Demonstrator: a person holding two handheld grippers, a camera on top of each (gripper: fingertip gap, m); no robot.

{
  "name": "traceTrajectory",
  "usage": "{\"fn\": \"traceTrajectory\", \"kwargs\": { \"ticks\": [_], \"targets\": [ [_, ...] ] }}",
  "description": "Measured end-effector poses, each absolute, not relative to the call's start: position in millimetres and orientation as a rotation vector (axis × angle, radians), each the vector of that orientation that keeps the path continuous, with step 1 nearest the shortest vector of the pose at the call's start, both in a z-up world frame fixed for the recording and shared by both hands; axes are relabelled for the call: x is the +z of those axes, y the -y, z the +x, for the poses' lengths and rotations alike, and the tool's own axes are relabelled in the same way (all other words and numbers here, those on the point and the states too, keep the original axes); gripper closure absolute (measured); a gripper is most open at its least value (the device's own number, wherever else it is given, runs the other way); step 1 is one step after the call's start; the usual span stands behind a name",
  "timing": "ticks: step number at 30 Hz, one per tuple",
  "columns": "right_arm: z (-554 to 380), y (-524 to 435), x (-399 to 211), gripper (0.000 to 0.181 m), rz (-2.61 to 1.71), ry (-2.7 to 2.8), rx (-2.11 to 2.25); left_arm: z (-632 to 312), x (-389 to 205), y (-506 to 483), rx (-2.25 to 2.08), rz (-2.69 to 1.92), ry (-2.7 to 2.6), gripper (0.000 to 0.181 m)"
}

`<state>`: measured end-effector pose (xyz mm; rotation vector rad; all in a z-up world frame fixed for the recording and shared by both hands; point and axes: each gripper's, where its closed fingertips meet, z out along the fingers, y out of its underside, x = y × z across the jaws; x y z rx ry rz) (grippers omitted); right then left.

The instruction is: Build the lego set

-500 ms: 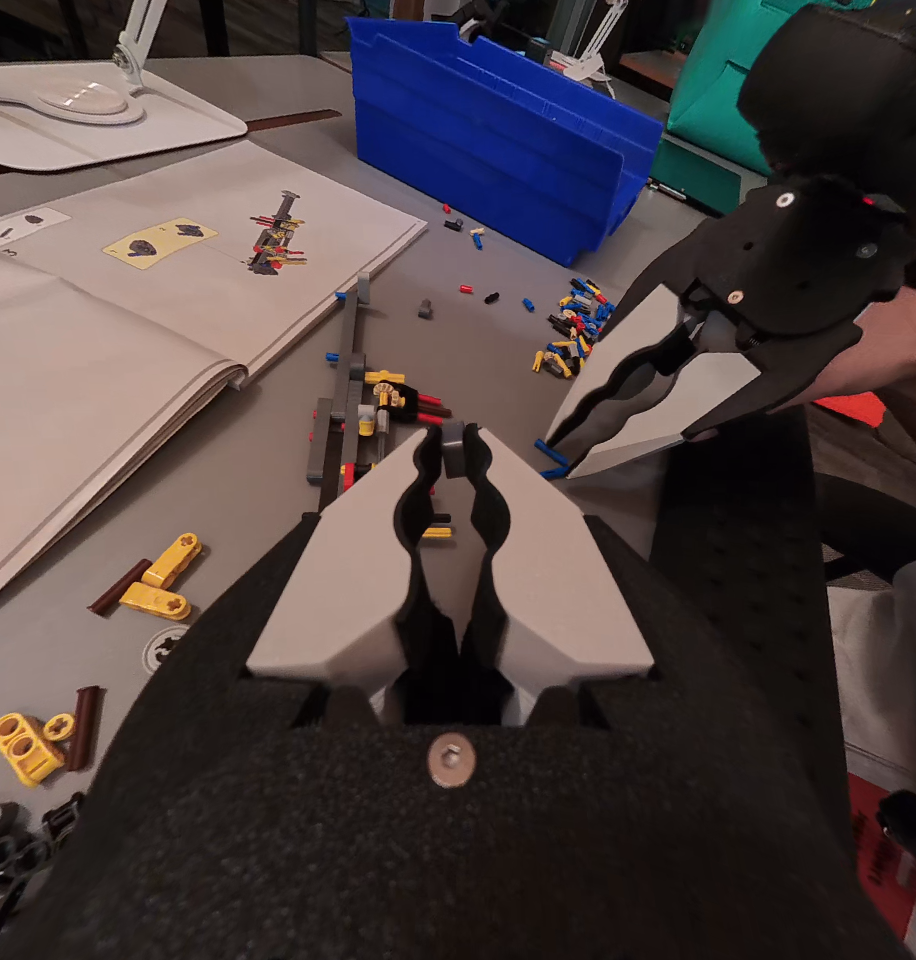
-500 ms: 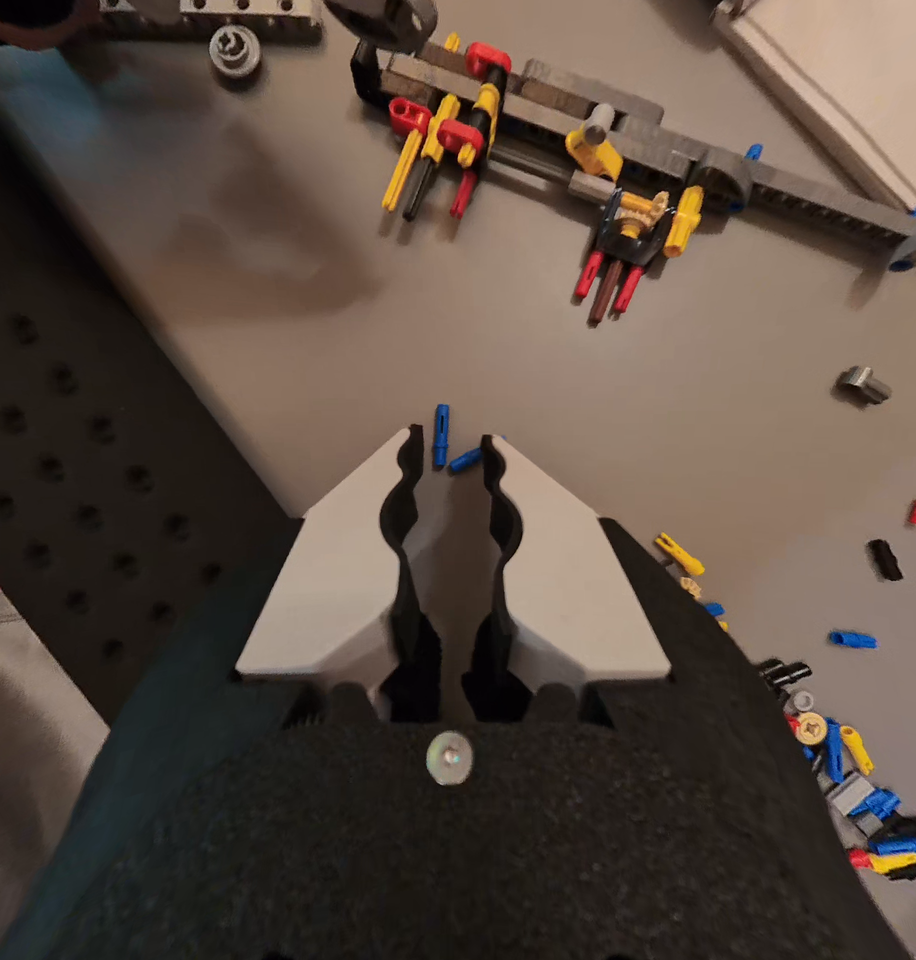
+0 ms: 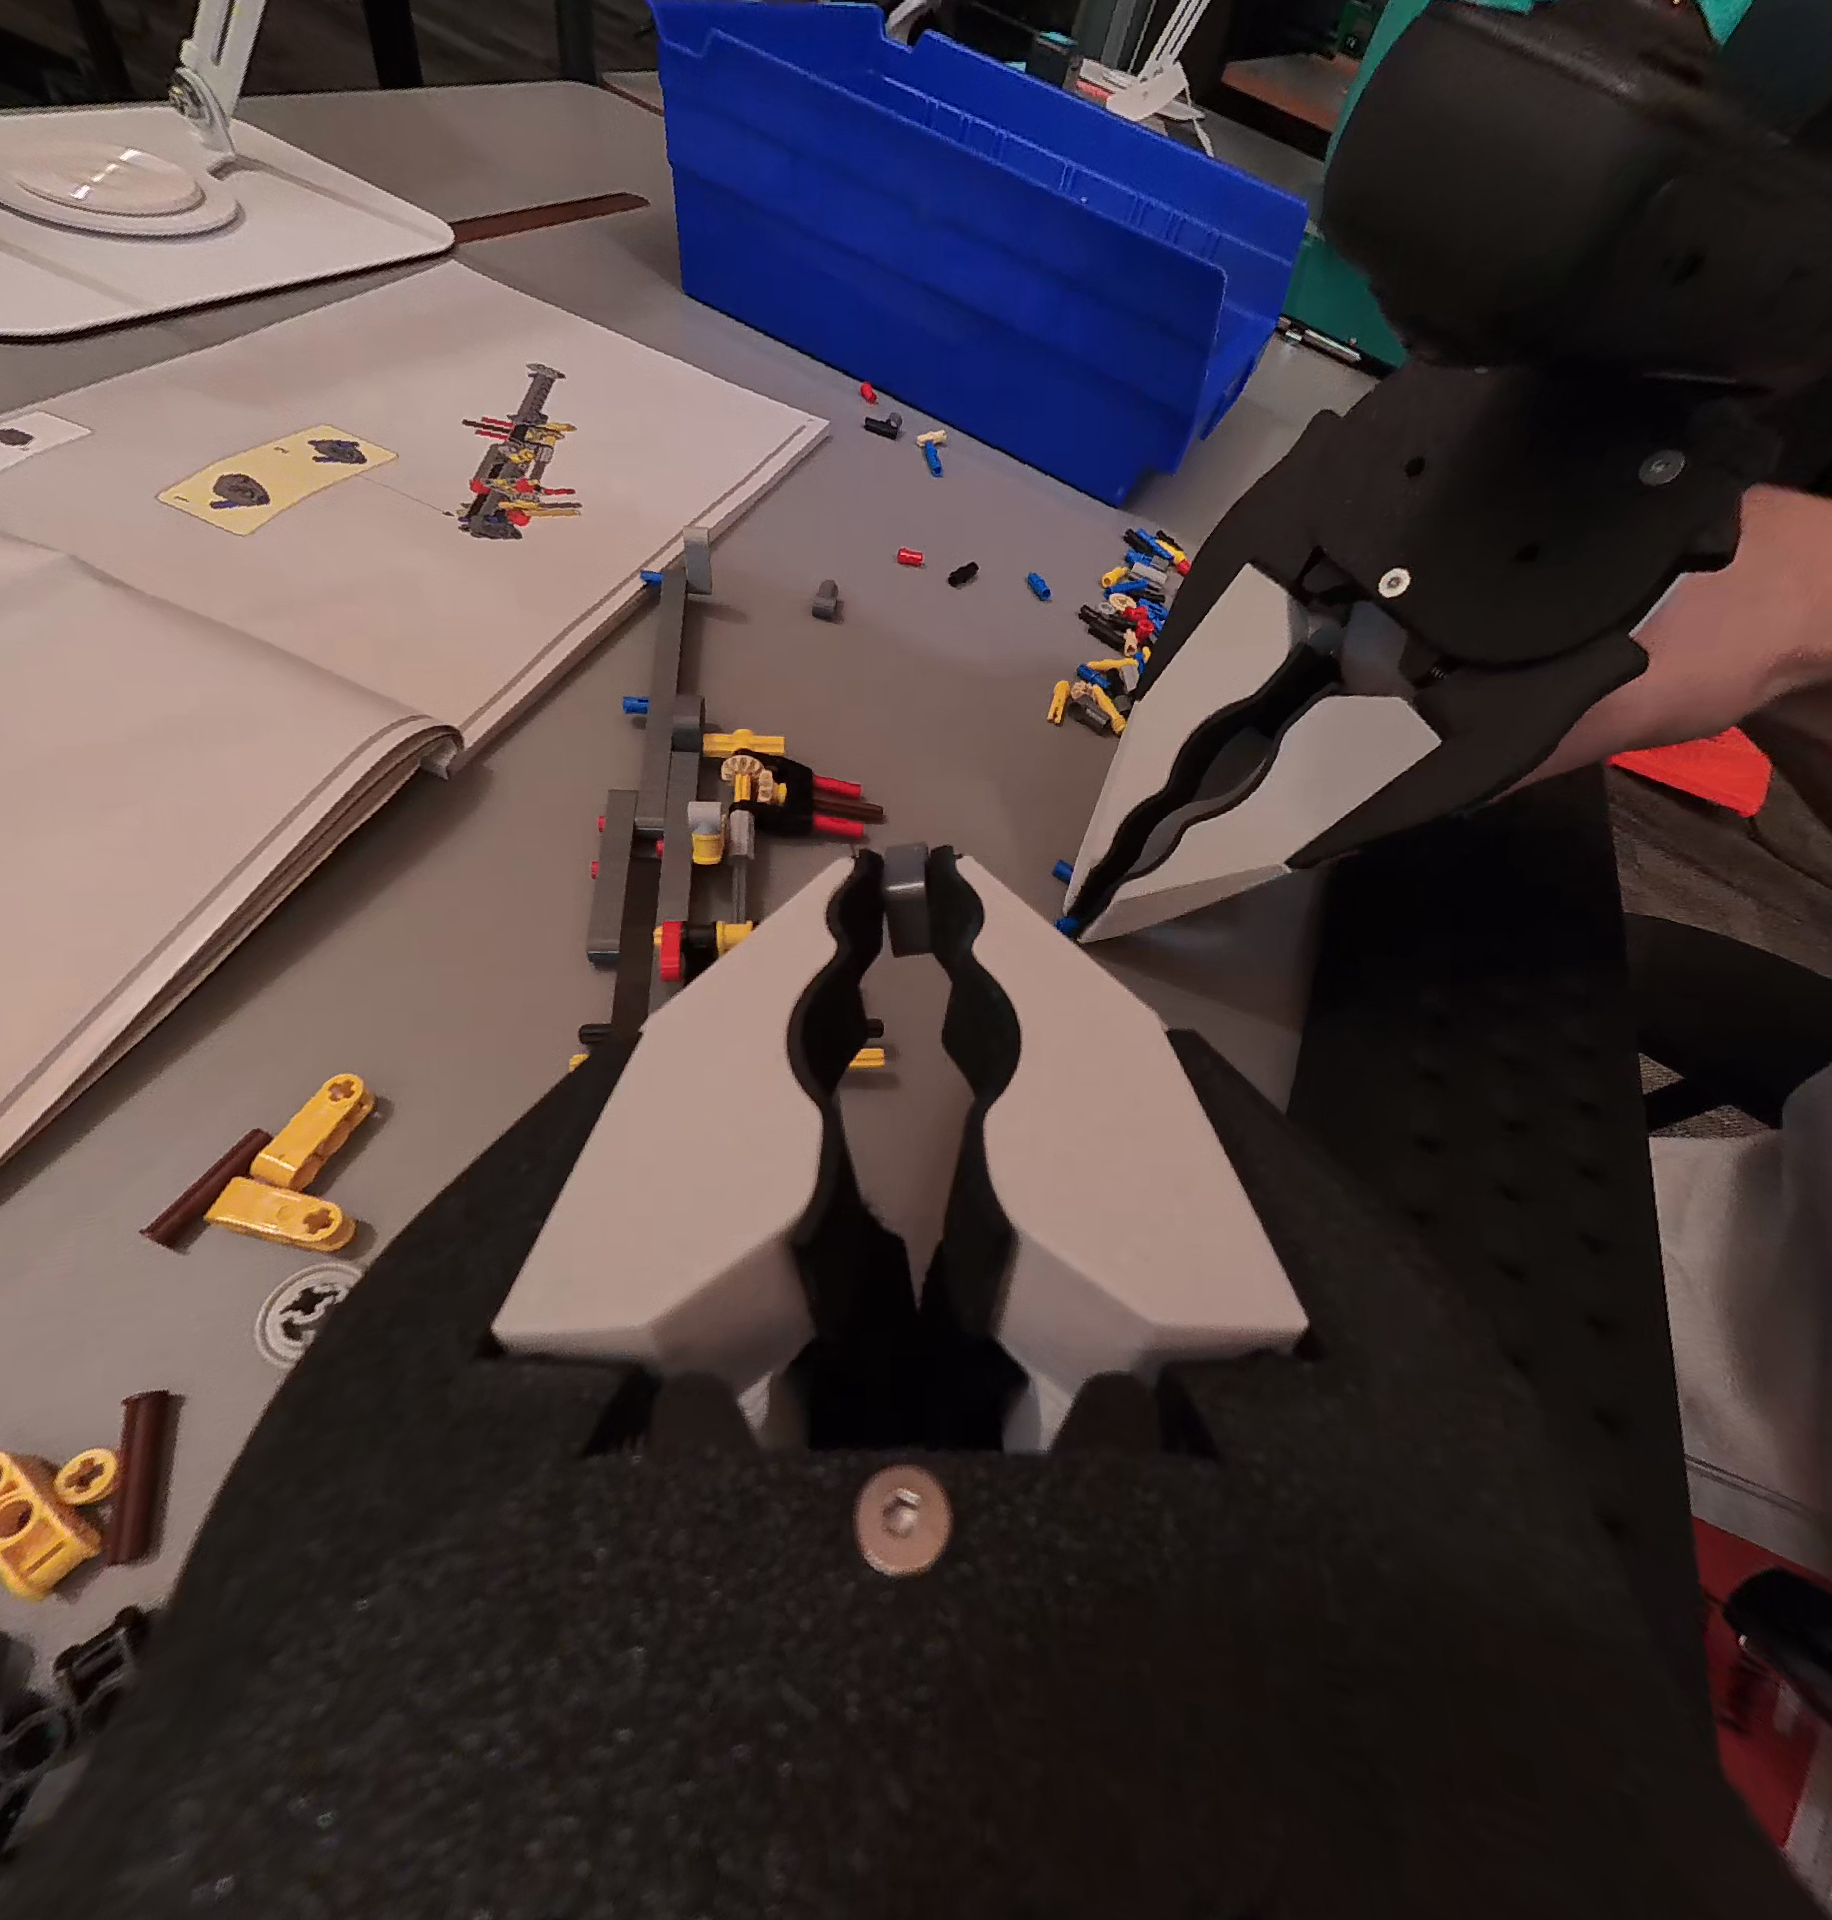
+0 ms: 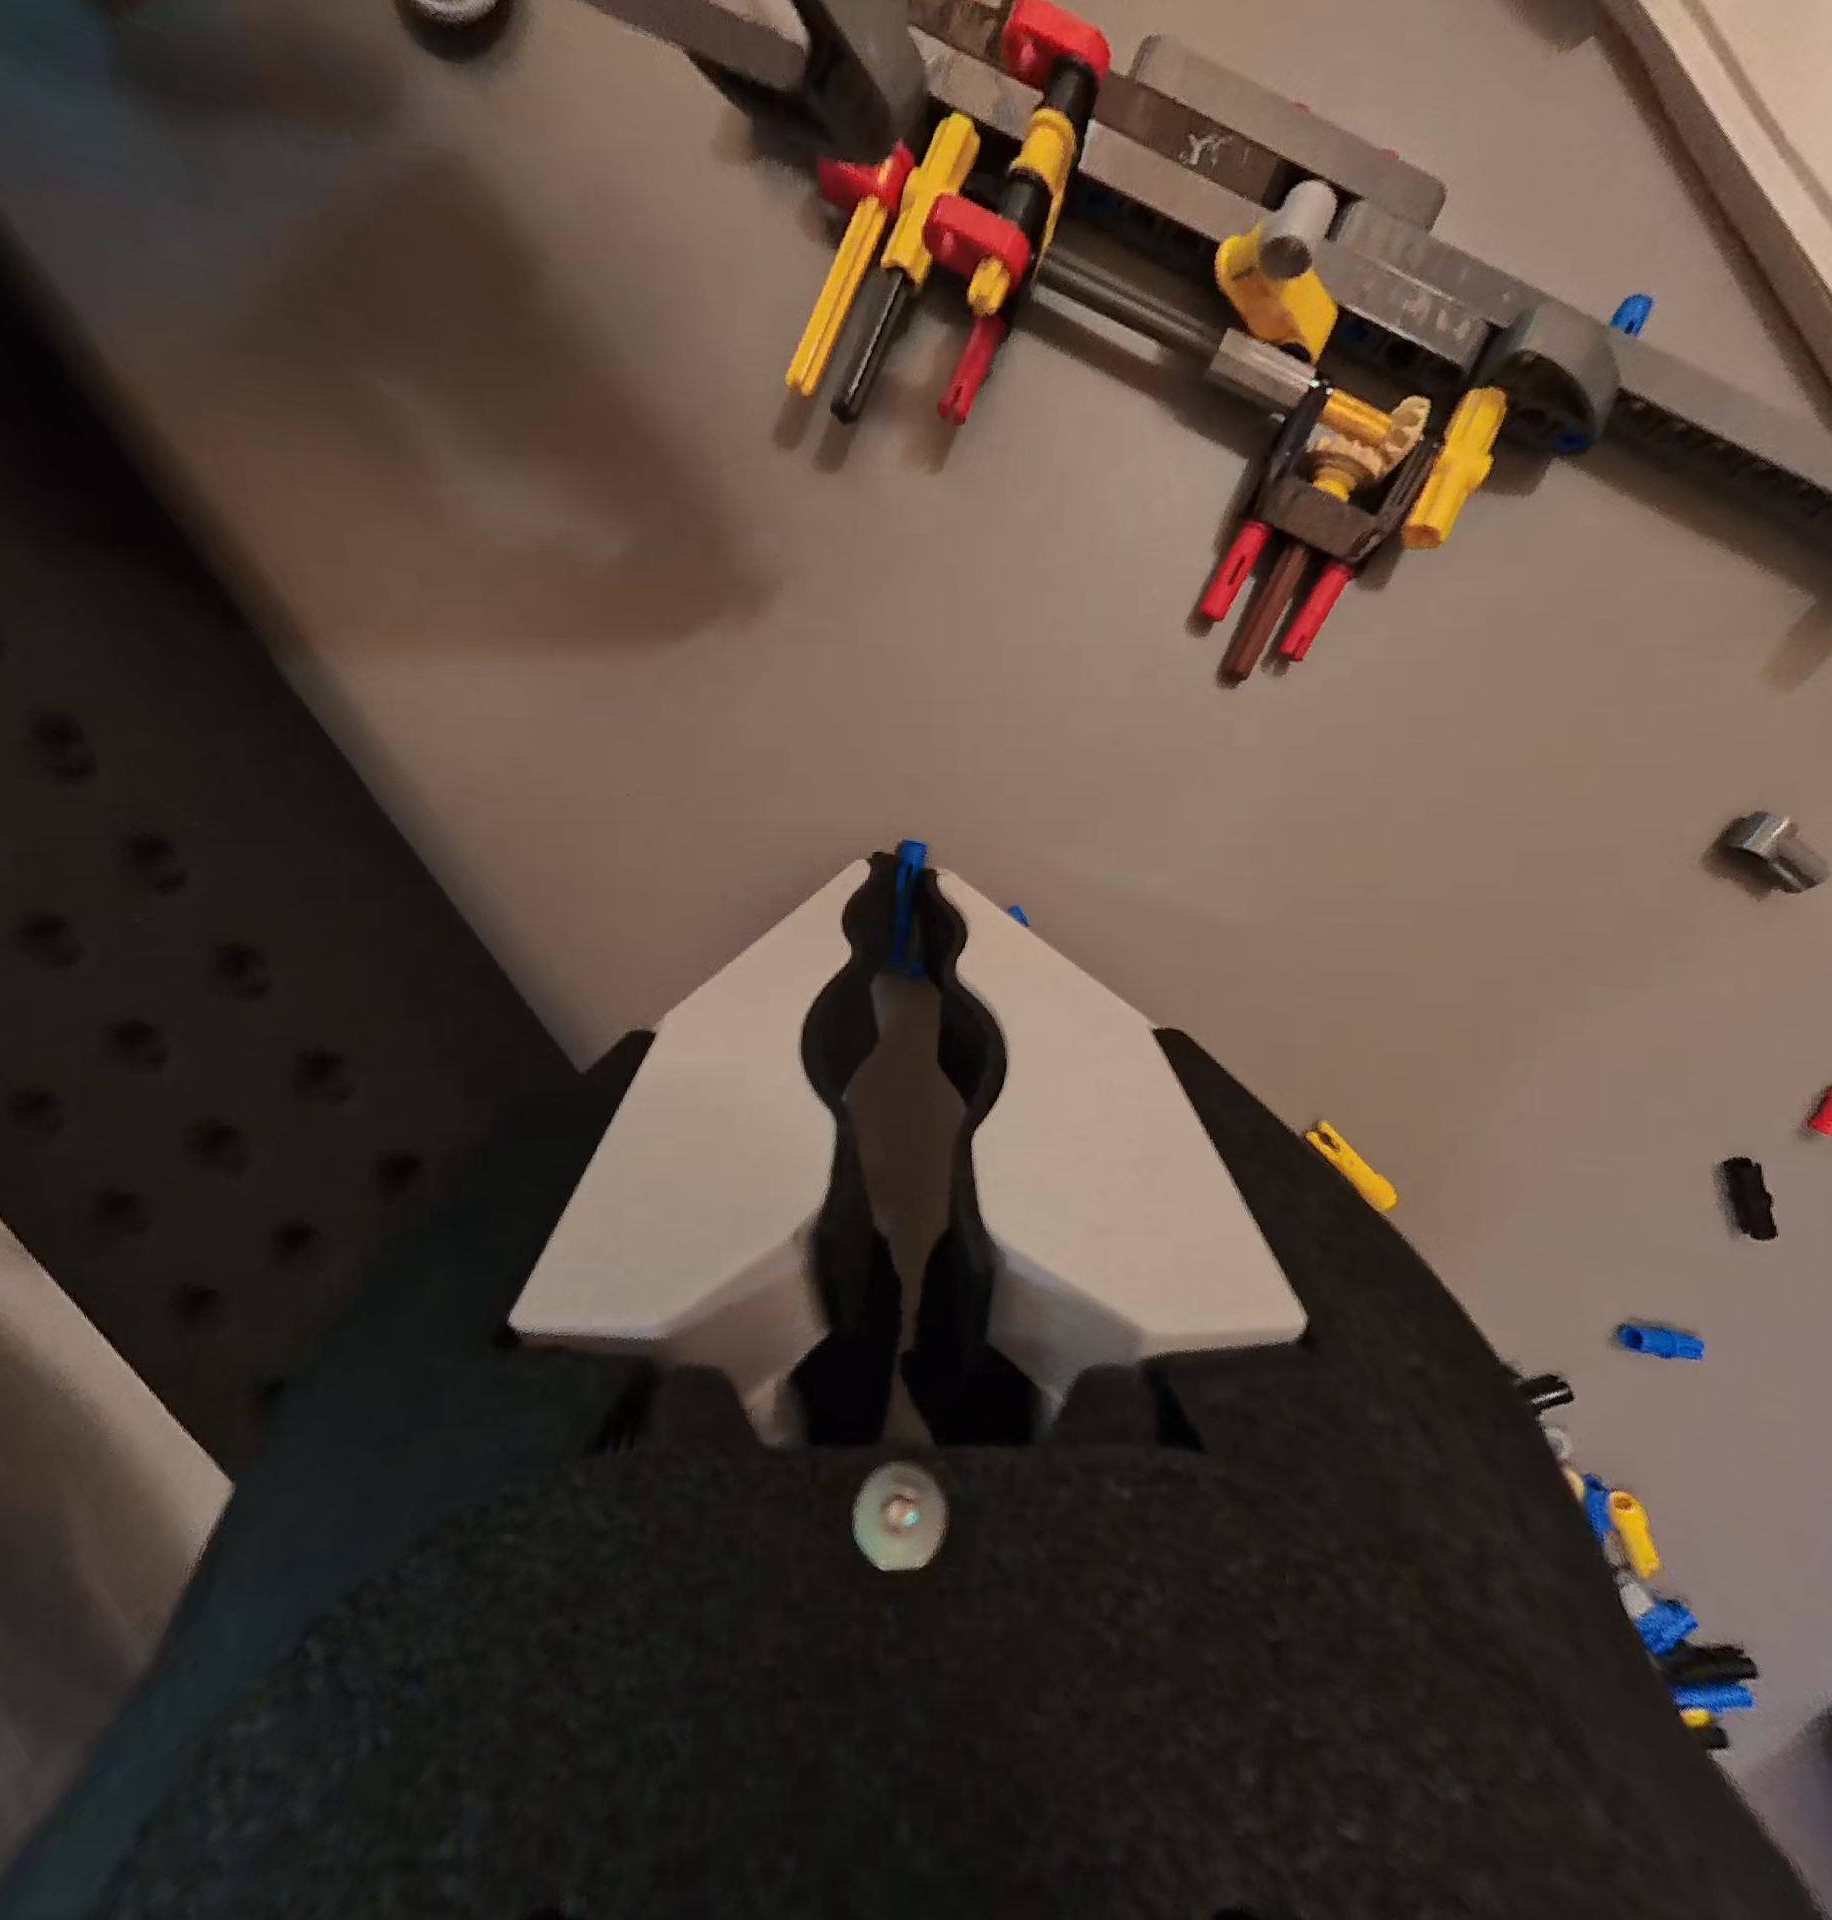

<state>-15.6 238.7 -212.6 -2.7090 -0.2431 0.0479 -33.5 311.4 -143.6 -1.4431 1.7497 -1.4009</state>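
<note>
My left gripper is shut on a small grey lego piece and holds it just right of the partly built grey lego assembly with its yellow, red and black parts. My right gripper is shut on a blue pin at the table surface. The right gripper also shows in the left wrist view, tips down on the table, held by a hand. The assembly also lies across the top of the right wrist view. A second blue pin peeks out beside the right finger.
An open instruction booklet lies at the left. A blue bin stands at the back. A pile of small pins lies at the right, with loose yellow and brown pieces near left. A black perforated mat borders the table. My hands' fingertips stand some 10 centimeters from each other.
My right gripper has closed from open onto one of the two blue pins and moved down closer to the table. My left gripper still holds the grey piece, almost unmoved.
</note>
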Motion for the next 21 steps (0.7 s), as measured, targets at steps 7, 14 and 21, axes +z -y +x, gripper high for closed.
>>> {"fn": "traceTrajectory", "kwargs": {
  "ticks": [7,14,21],
  "targets": [
    [3,-285,-157,0.179,-2.277,-0.060,0.152,-33,-145,-311,-1.393,-1.448,-1.754,0.174],
    [-10,-324,-97,0.179,-1.709,-0.271,0.628,-38,-137,-292,-1.441,-1.324,-1.817,0.174],
    [-38,-330,-107,0.179,-1.713,-0.261,0.737,-39,-133,-289,-1.471,-1.296,-1.818,0.174]
  ]
}}
